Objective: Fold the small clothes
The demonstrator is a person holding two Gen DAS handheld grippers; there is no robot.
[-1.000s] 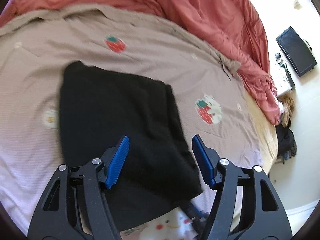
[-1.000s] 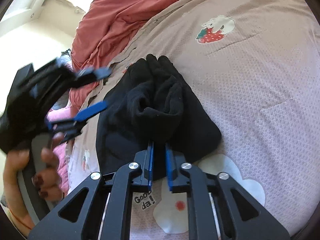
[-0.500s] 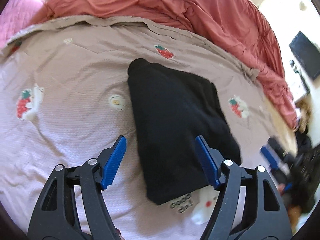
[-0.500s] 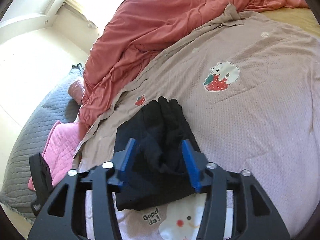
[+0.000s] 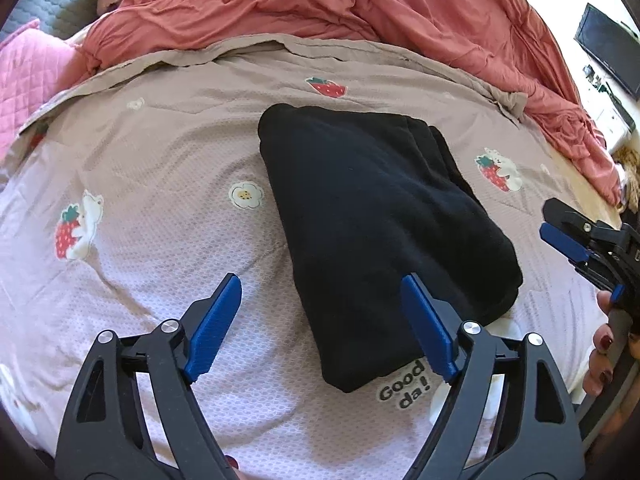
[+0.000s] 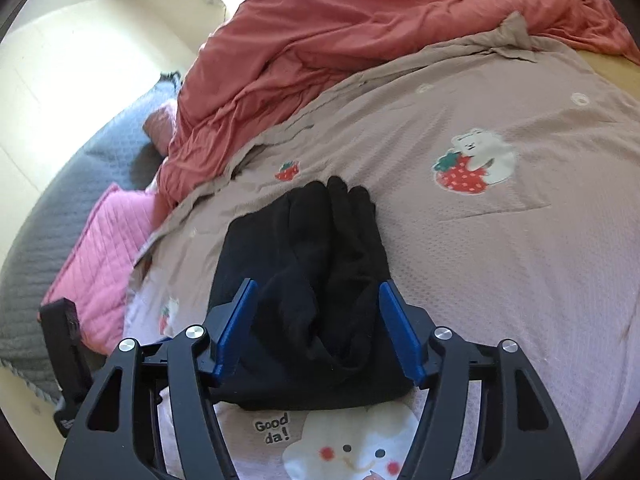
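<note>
1. The black garment [image 5: 384, 232] is seen lying on the printed bedsheet [image 5: 152, 240] as a compact, stacked bundle, its near edge just beside the "Good da!" print [image 5: 404, 386]
2. From the right wrist view, several layers are seen piled on the black garment [image 6: 312, 288], with rolled edges at its far end, so the folding is judged largely done
3. The left gripper [image 5: 320, 332] is held above the near edge of the black garment; its jaws are opening, and only the garment's near corner is seen between the blue pads, with no pad pressed on it
4. The right gripper [image 6: 320, 328] is held over the near end of the black garment; its jaws are opening, and cloth is seen between them but not pinched
5. The right gripper [image 5: 584, 248] is also seen to the right of the black garment in the left wrist view, carried by a hand [image 5: 604, 352]
6. A final tidy or placement of the bundle is judged as what may remain; no other small clothes are seen near the black garment, only a red duvet [image 5: 360, 12] beyond it
</note>
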